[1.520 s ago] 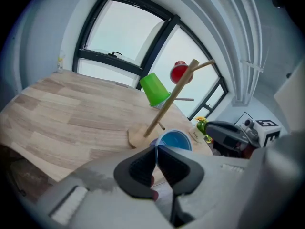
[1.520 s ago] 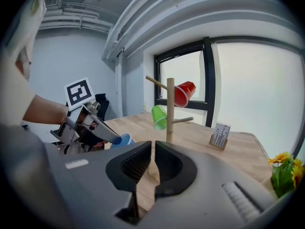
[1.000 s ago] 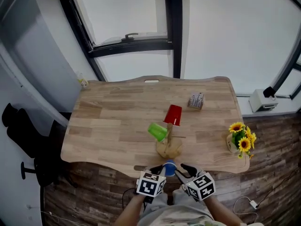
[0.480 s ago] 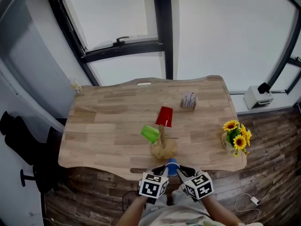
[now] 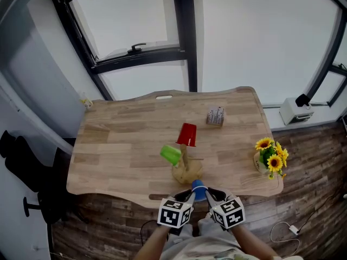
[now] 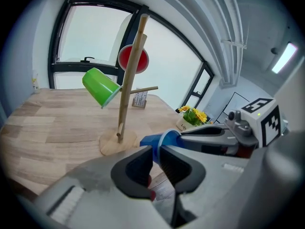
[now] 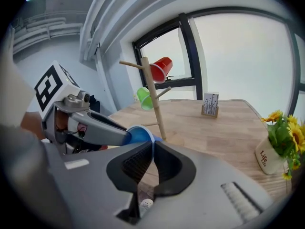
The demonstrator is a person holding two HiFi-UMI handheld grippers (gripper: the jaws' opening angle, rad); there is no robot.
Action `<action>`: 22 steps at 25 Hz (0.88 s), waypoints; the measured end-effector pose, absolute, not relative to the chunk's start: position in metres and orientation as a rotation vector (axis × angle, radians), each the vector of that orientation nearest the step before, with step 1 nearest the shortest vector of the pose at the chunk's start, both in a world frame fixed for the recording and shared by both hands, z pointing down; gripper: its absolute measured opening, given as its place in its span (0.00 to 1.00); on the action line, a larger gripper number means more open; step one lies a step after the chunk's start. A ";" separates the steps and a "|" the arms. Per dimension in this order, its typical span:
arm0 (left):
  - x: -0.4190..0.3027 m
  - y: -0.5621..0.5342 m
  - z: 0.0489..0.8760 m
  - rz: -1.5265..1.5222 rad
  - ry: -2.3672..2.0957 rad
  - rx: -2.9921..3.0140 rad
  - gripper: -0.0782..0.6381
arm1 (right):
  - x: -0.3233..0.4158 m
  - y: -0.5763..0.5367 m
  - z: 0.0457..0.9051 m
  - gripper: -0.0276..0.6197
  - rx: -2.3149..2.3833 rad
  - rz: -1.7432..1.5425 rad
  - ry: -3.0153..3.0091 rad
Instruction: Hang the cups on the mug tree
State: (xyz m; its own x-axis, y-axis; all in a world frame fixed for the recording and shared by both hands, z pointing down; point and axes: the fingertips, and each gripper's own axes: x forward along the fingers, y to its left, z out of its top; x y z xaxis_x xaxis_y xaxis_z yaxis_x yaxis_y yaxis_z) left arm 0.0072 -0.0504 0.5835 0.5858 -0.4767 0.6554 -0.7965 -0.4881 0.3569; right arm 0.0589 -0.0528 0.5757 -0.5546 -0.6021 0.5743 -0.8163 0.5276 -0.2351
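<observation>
Right gripper [image 7: 152,151]: your jaws have just been closing and now pinch the rim of the blue cup [image 7: 138,134]. Left gripper [image 6: 156,154]: your jaws have just been easing apart and stand narrow, with the rim between them. You hold it at the near edge of the table [image 5: 108,145], close before the mug tree [image 5: 185,164].

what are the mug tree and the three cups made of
Mug tree: looks like pale, matte bare wood, with a tan round pole, pegs and disc base. Green cup, red cup, blue cup: probably thin plastic, given flat bright colour, slight sheen and thin rims.
</observation>
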 end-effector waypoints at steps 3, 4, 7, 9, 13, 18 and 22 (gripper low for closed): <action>0.006 -0.052 0.580 0.605 -1.002 2.170 0.19 | 0.059 -0.055 0.574 0.06 1.165 0.675 -2.349; 0.006 -0.052 0.579 0.596 -1.001 2.171 0.20 | 0.059 -0.056 0.573 0.06 1.167 0.671 -2.352; 0.004 -0.054 0.575 0.579 -1.002 2.175 0.20 | 0.058 -0.058 0.570 0.06 1.173 0.657 -2.358; 0.004 -0.055 0.573 0.572 -1.003 2.177 0.20 | 0.057 -0.059 0.568 0.06 1.178 0.648 -2.359; 0.005 -0.056 0.572 0.577 -0.987 2.195 0.24 | 0.059 -0.064 0.567 0.06 1.199 0.640 -2.354; 0.003 -0.058 0.571 0.558 -0.982 2.198 0.24 | 0.067 -0.070 0.568 0.06 1.238 0.631 -2.331; -0.005 -0.063 0.569 0.537 -1.004 2.187 0.24 | 0.079 -0.078 0.566 0.06 1.283 0.606 -2.312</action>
State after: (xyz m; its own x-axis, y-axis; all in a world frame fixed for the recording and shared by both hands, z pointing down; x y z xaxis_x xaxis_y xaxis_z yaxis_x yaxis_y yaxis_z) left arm -0.0050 -0.0628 0.5690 0.6204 -0.5066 0.5987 -0.7792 -0.4850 0.3970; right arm 0.0790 -0.0777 0.5658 -0.4825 -0.6766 0.5562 -0.8624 0.4779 -0.1669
